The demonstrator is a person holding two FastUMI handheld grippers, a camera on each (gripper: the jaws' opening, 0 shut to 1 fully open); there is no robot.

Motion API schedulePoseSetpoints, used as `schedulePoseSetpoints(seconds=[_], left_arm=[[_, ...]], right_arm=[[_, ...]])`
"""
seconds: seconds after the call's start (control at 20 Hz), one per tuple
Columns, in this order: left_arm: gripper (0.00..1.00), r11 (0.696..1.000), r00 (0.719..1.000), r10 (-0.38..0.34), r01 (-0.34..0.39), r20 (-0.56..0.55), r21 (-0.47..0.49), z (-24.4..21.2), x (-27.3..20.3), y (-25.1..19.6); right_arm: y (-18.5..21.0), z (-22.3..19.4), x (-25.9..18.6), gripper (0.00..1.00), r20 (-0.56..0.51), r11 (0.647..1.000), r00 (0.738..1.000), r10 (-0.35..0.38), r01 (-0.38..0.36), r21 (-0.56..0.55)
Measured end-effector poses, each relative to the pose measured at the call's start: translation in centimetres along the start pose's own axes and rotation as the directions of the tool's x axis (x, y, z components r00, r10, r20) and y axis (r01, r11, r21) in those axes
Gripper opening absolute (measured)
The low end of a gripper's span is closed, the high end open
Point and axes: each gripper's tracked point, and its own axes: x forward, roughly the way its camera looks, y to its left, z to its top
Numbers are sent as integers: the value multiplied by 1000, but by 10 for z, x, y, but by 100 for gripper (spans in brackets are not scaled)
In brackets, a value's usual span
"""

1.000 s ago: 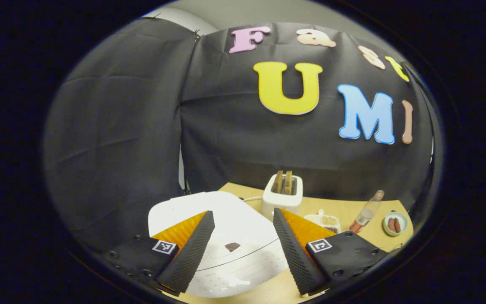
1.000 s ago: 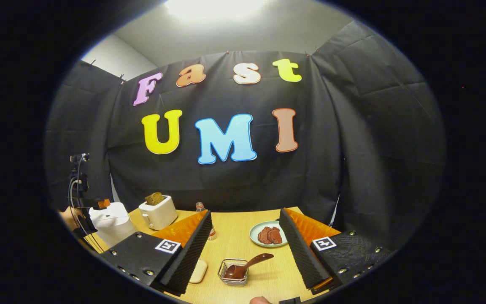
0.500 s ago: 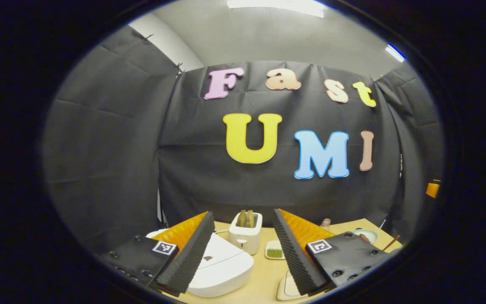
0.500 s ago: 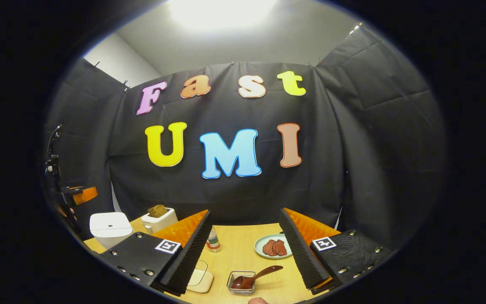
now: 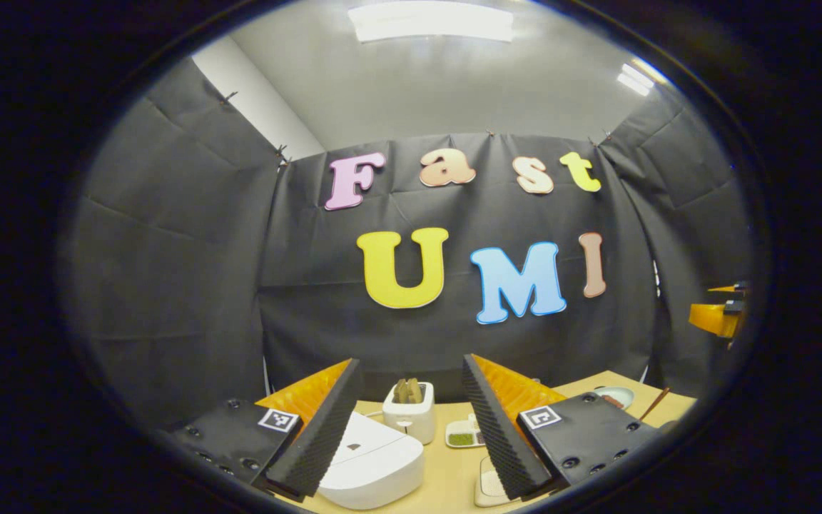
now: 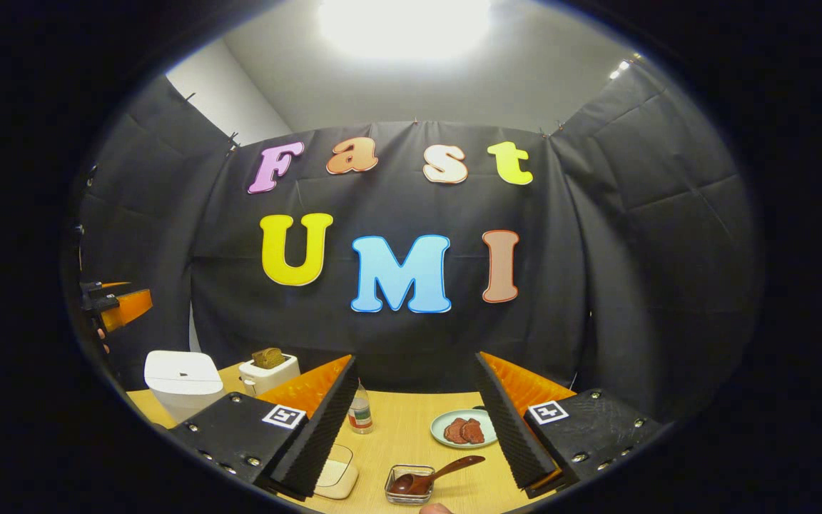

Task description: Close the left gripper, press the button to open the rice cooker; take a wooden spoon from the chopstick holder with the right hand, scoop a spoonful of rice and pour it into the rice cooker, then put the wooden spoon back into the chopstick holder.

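**Inspector:** Report on the left gripper view, left to right, taking the toaster as reference.

**Assistant:** The rice cooker sits left of the toaster, just beside it, lid down. The left gripper hangs above the table with its fingers spread wide, holding nothing. The toaster shows between the fingers, with bread in its slots. Right of the toaster lies a small dish of green grains. Further right is a plate, partly hidden behind the gripper body. At the far right edge the other gripper shows; I cannot tell its state from here.

**Inspector:** And the right gripper view?

**Assistant:** At the far left edge, part of the other gripper, well above the table. The rice cooker stands left of the toaster, closed. Right of the toaster is a small bottle. The right gripper is wide apart and empty. Between its fingers, nearer the camera than the toaster, sits a clear square holder with the wooden spoon resting in it, handle tilted to the right. Right of that is a plate of brown slices. A pale flat item lies by the left finger; I cannot identify it.
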Motion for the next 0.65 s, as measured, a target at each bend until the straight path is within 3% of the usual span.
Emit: schedulePoseSetpoints(seconds=[0.65], left_arm=[[96,999,999,-32,31,-8,-33,8,-14,-13]], right_arm=[[1,8,-1,97,17,999,999,-31,30,40]])
